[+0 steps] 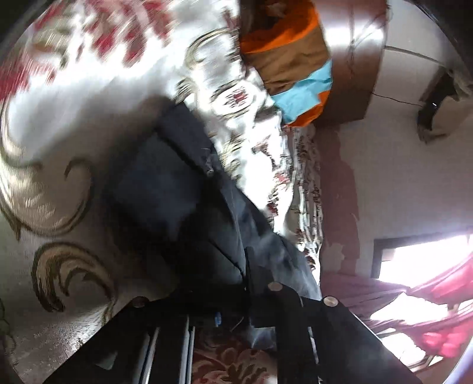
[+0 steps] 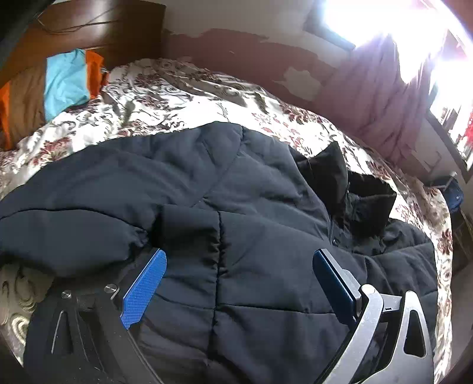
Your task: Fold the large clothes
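1. The jacket lies spread on the bed, collar toward the far edge.
2. The right gripper hovers over its middle, jaws wide, empty.
3. The left gripper is closed on a jacket fold.

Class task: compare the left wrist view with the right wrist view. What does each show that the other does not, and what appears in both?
Only the left wrist view shows a dark object up on the wall, and the left gripper, closed with dark jacket fabric bunched at its fingers.

Only the right wrist view shows the right gripper, its blue pads wide apart over the jacket, and the jacket's black collar.

Both show the dark padded jacket on the floral bedspread, the orange, brown and blue pillow, the wooden headboard and the bright window.
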